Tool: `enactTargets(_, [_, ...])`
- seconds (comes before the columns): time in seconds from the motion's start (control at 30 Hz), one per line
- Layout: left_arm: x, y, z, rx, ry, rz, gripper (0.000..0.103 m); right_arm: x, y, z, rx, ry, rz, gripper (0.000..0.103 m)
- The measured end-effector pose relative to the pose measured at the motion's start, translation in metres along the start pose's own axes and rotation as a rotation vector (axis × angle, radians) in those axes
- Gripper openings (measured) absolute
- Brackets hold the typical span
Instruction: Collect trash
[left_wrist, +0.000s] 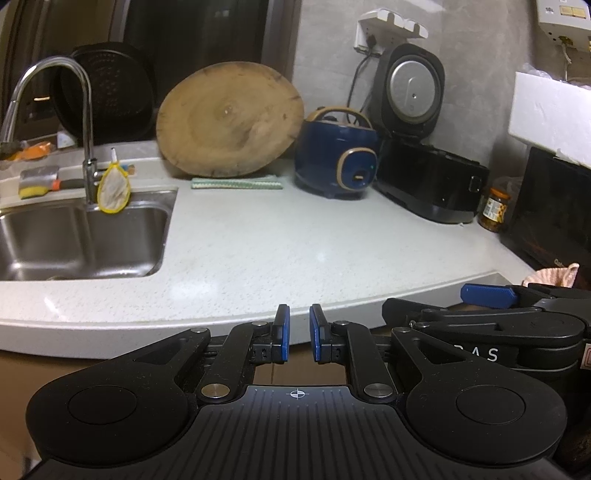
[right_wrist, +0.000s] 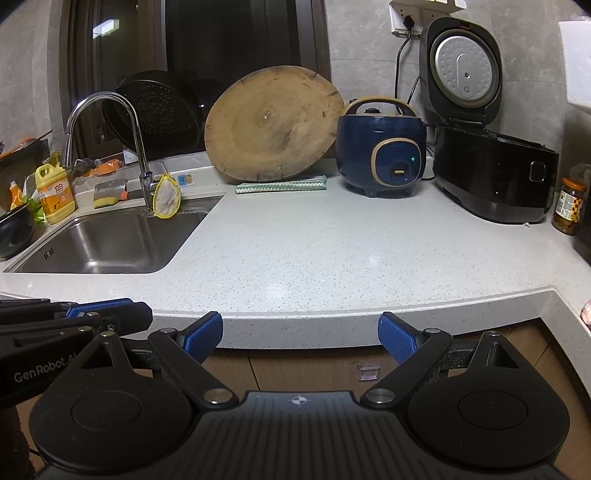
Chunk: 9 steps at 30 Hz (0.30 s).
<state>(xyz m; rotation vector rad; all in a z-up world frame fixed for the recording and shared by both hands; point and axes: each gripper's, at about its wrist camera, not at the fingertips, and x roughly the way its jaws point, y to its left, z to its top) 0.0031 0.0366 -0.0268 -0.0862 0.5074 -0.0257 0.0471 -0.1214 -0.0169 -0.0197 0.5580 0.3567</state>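
Speckled countertop, yellow detergent bottle only in right view; left fingers nearly together, right fingers wide apart.

Left tongs' black body, seen left of the right tongs: "GenRobot.A…", cut off
White box high on the wall: "18L"

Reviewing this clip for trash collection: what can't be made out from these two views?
- Trash: none can be picked out on the counter in either view.
- Sink drain: left view, cut off by the basin's near rim.
- Jar label: too small to read in either view.
- White box: both views, cut by the right edge.
- Black cooker pot: inside hidden by its front wall.
- Right gripper: open, empty. Left gripper: nearly closed, empty.
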Motion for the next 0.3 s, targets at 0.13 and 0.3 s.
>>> enactTargets(0.13, [0.007,-0.002,0.003,0.008,0.006,0.002,0.015,0.002,-0.002,0.002,0.000,0.003,0.006,0.092])
enactTargets(0.3, [0.018,-0.005,0.007,0.024,0.015,0.008,0.015,0.009,-0.011,0.009,0.015,-0.006,0.013,0.092])
